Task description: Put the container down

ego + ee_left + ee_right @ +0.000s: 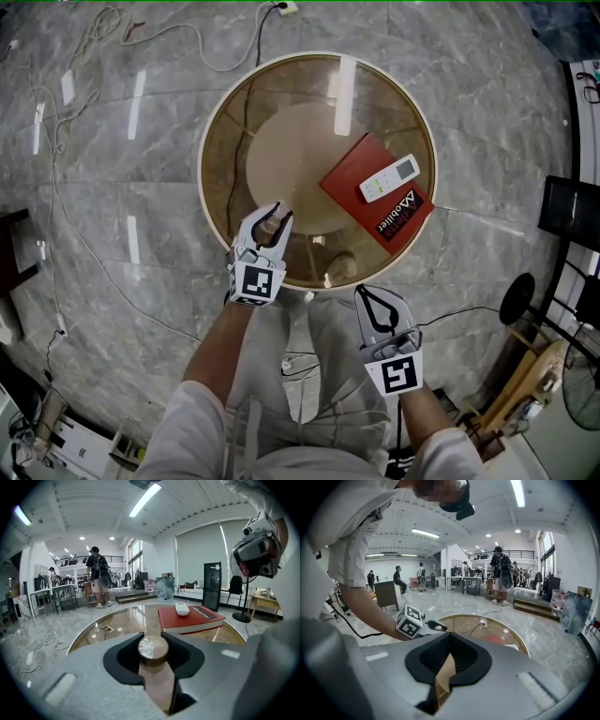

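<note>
Brown with a shiny round lid, the little container (153, 651) sits tight between the two jaws of the left gripper (277, 214). The jaws press on it, one on each side, so it is held and not let go. In the head view the container is over the near part of the round glass table (202, 178). It is close to the wooden rim and well apart from the red book (361, 173) and the white remote control (390, 178) that lies on top of the book. I cannot tell if the bottom of the container touches the glass, because the gripper hides it. The right gripper (362, 292) is off the table, near the person's legs. Its jaws come together at the tips and they hold nothing. So I think the job is only partly done: the container is at the table and looks low and close to the glass. What is left is the last bit: rest it flat on the glass, open the left jaws, and pull the gripper back. The spot under it looks bare, so there seems to be room. The container looks narrow, so it could tip over if the jaws drag on it.
</note>
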Demonstrator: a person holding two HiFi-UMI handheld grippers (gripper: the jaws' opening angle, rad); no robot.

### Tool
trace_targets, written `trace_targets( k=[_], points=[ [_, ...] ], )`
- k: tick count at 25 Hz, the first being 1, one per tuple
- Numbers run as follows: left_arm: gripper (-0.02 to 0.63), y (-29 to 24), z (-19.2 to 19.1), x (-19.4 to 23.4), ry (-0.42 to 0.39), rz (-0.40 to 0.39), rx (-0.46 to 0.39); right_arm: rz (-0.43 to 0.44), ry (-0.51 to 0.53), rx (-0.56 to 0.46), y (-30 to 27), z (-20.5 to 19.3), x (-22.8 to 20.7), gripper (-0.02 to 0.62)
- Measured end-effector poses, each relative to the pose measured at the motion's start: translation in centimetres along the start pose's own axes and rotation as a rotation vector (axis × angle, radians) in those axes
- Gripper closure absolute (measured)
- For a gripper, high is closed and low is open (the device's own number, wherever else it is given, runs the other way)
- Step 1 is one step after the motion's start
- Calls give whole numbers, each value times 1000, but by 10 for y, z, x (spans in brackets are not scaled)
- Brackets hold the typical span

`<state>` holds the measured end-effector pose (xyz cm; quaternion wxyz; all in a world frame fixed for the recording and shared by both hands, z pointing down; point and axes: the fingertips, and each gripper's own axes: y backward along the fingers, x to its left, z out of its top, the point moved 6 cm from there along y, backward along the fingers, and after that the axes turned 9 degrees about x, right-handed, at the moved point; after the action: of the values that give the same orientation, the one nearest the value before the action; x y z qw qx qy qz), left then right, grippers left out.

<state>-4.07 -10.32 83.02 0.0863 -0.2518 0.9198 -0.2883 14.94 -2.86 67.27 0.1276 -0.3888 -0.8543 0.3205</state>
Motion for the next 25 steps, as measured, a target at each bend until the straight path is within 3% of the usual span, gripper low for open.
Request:
trace_targets(
  k=[4, 8, 16, 25],
  points=[
    [477, 0, 0, 0, -6, -10, 5, -4, 5, -4, 0, 5, 2, 589],
    [396, 8, 7, 2, -39, -33, 19, -11, 13, -13, 2, 14, 6, 589],
    [391, 77, 38, 11, -21, -38, 22, -47, 2, -42, 24, 44, 12, 589],
    [396, 172, 98, 8, -32, -62, 18, -108, 29, -70, 79, 104, 38, 589]
  ],
)
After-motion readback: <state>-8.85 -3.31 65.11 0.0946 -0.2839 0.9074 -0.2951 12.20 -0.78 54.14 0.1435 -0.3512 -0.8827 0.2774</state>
